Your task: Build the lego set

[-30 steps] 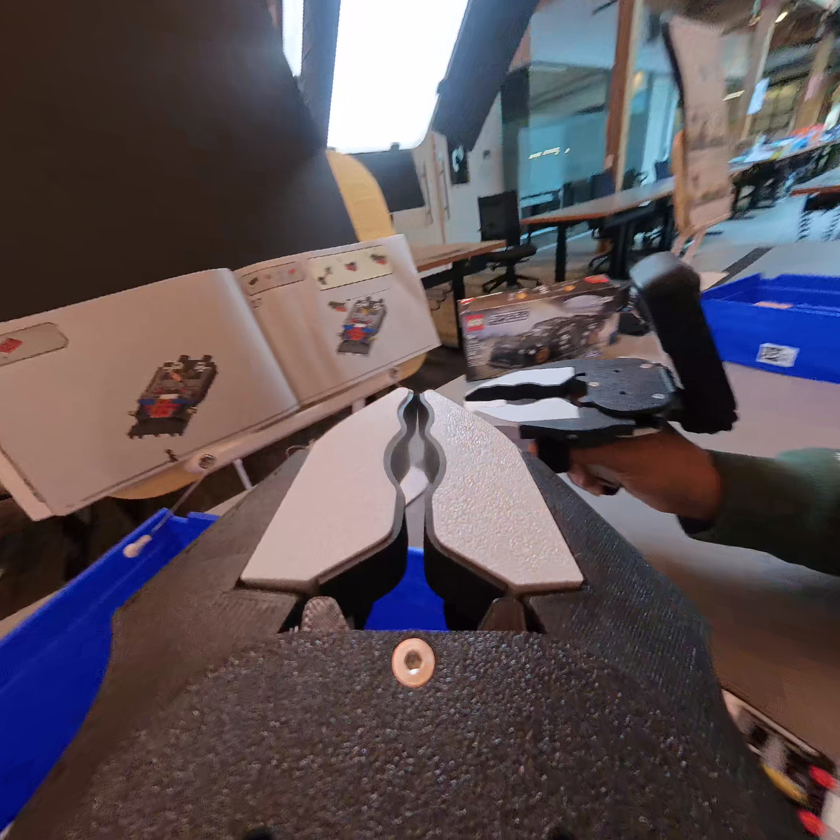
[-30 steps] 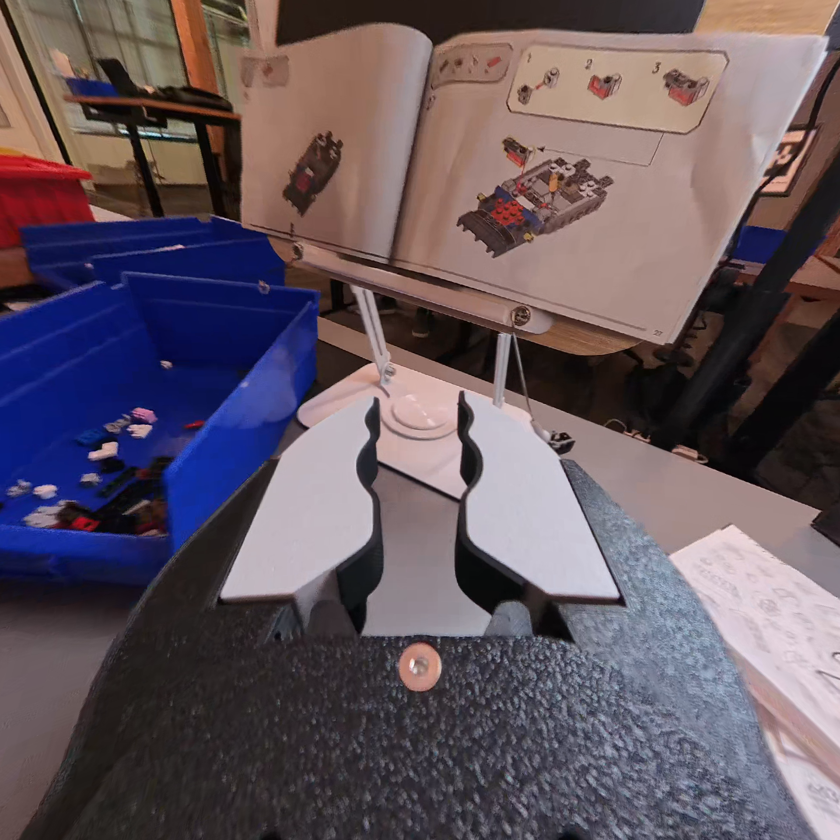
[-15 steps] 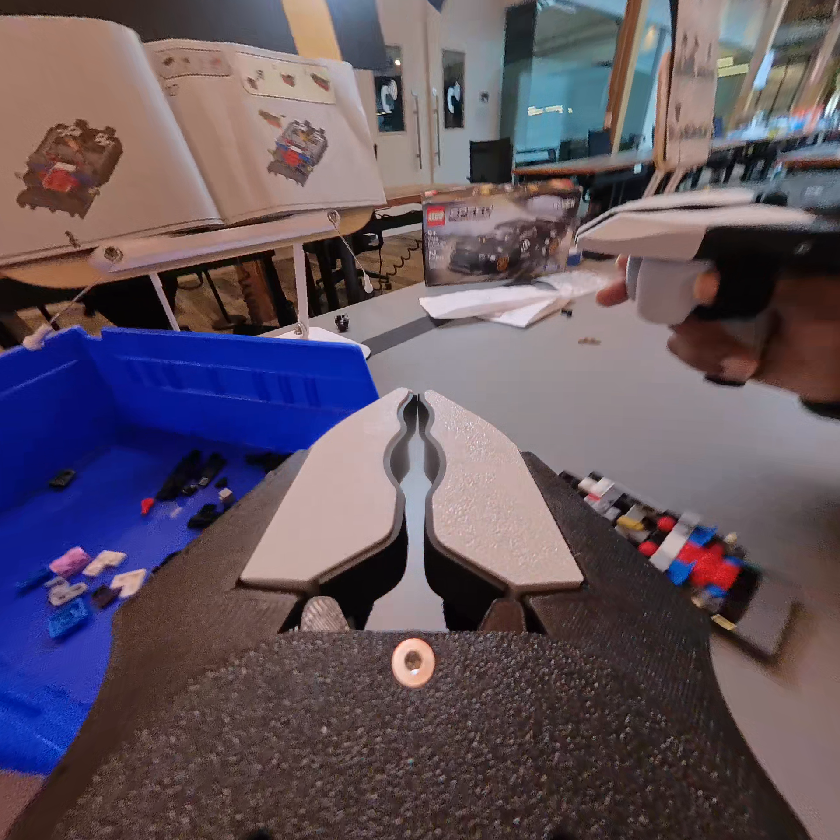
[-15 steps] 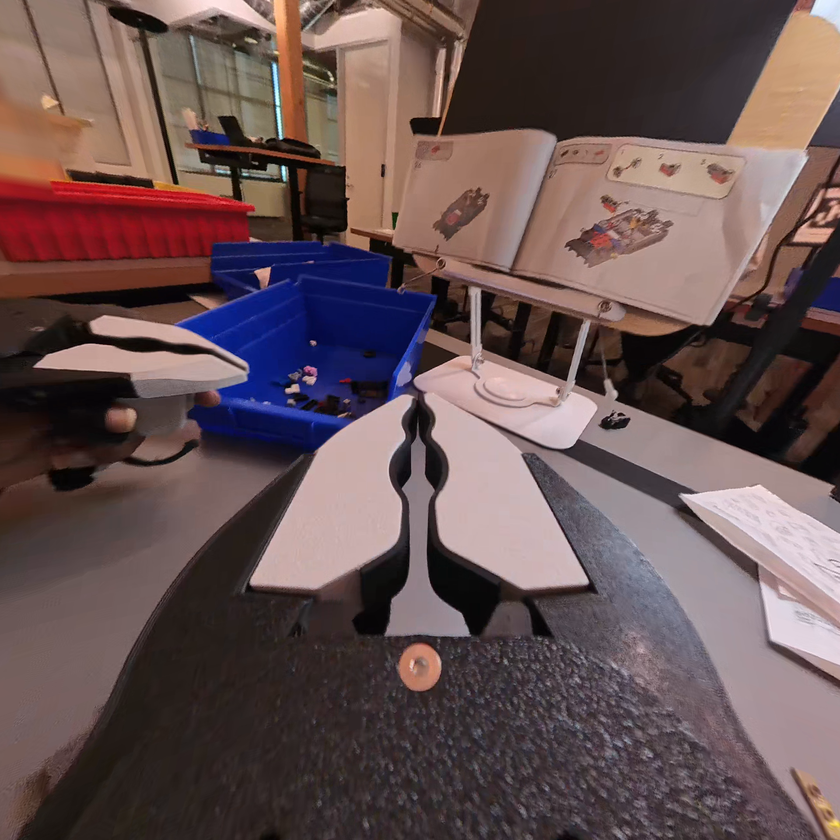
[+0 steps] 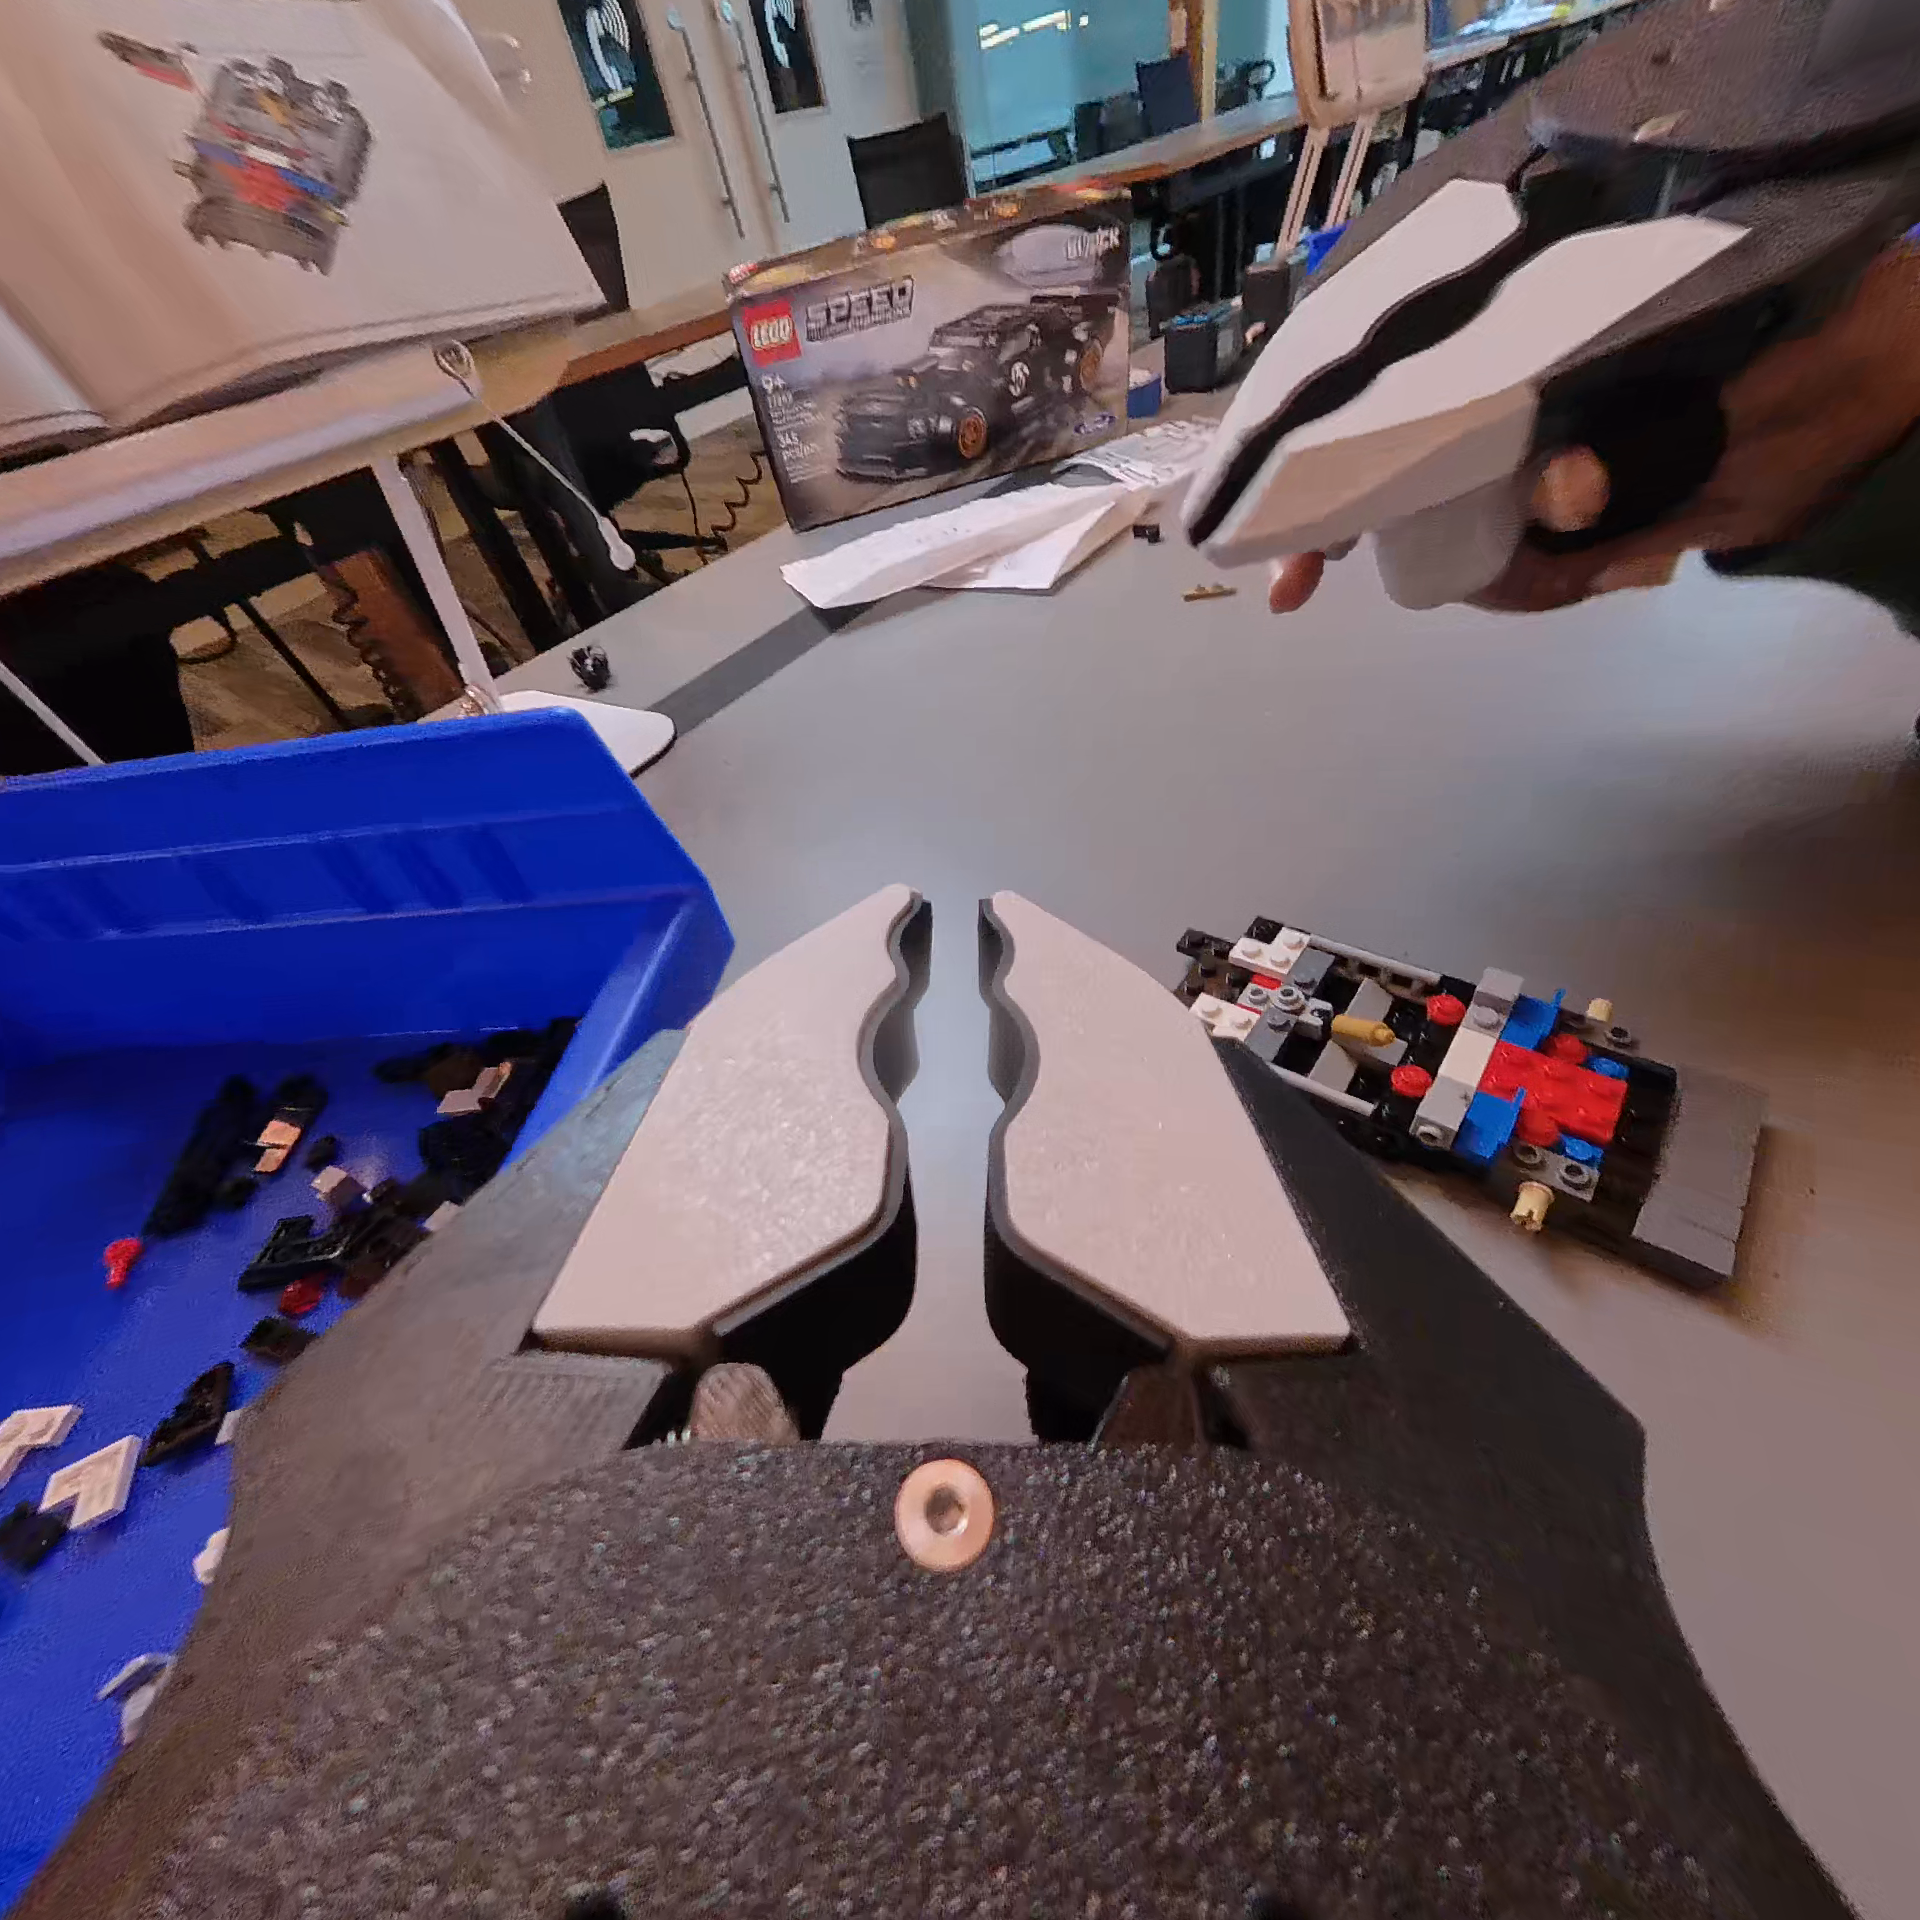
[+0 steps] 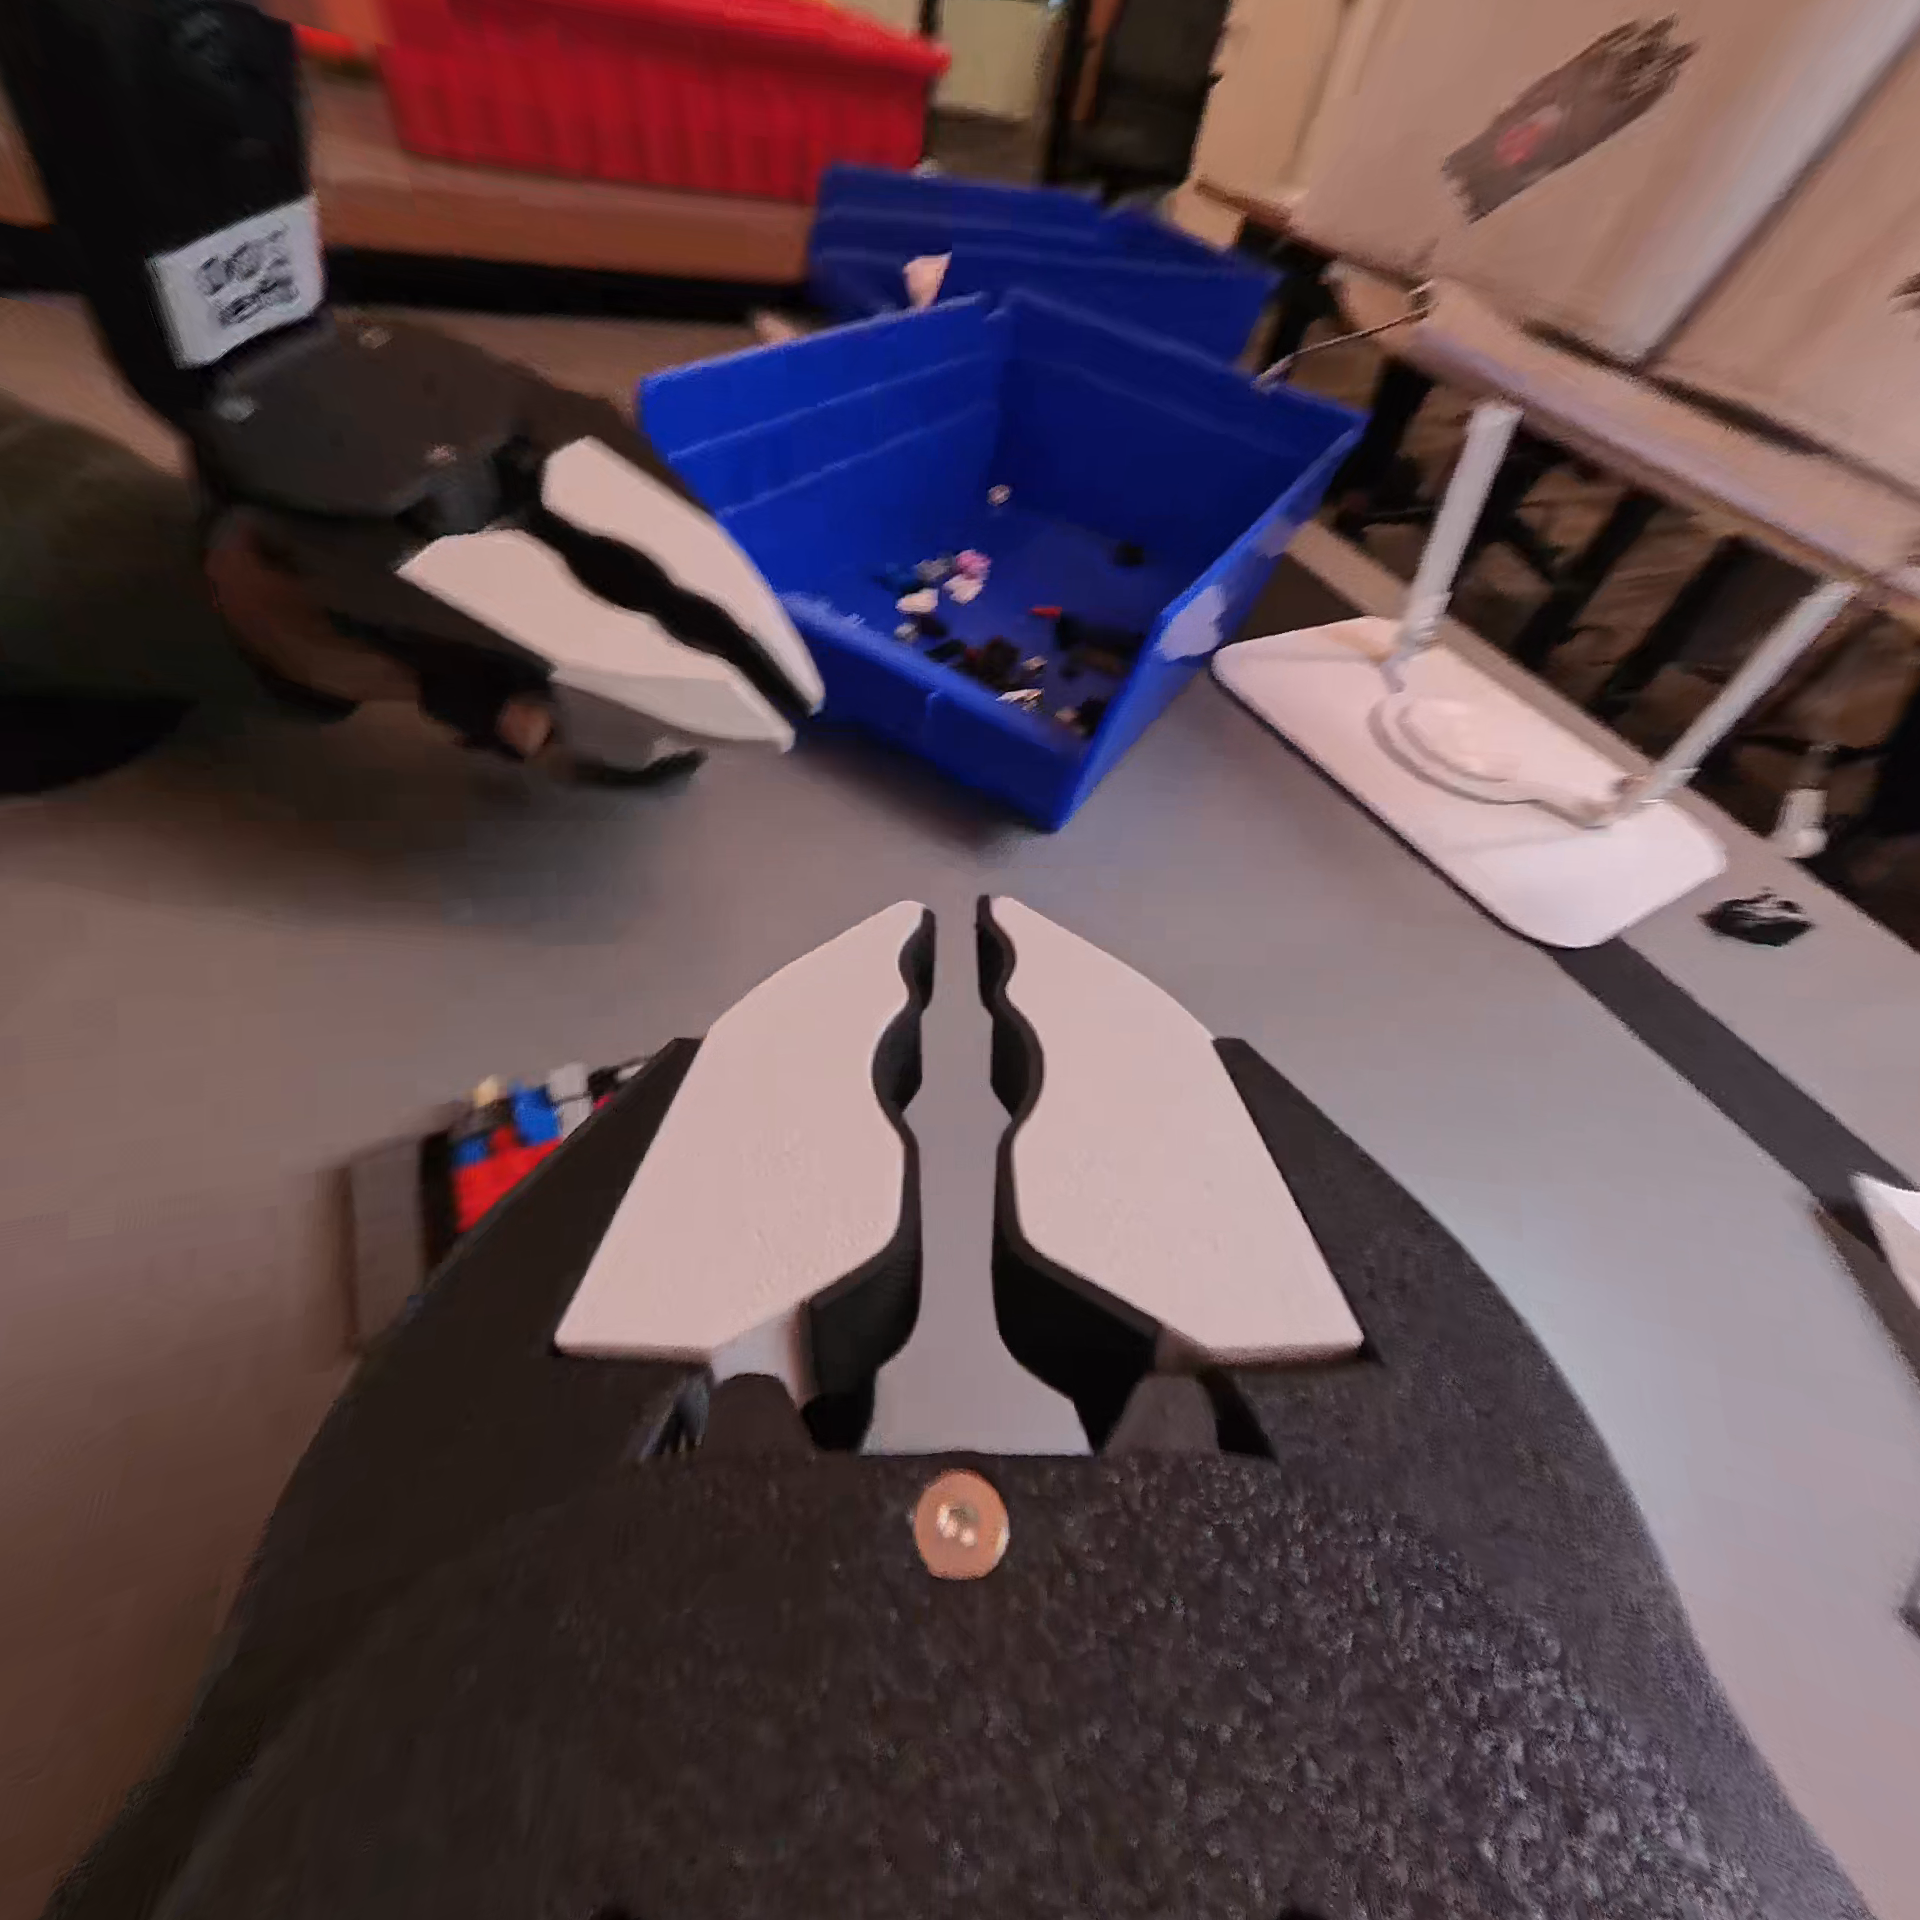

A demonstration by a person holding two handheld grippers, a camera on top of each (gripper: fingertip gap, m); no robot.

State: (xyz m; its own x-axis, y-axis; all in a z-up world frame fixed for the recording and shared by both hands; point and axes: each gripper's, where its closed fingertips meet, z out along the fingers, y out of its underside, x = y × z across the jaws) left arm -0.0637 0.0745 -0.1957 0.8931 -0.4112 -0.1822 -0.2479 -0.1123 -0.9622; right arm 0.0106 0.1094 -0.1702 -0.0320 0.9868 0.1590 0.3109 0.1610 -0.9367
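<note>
A: Where is the flat black, red and blue brick car chassis [image 5: 1455, 1081]?

B: On the grey surface [image 5: 1195, 790]. Both the left gripper [image 5: 954, 914] and right gripper [image 6: 956, 916] hover beside it, slightly parted, empty.

A: Risk?

B: A careless descent could knock bricks loose.

My left gripper [image 5: 954, 914] has pale grey fingers on a speckled black body; my right gripper [image 6: 956, 914] matches. The bin [image 5: 343, 831] is solid blue. The brick model [image 5: 1455, 1070] mixes black, grey, white, red and blue. The table [image 5: 1195, 769] is plain grey.
</note>
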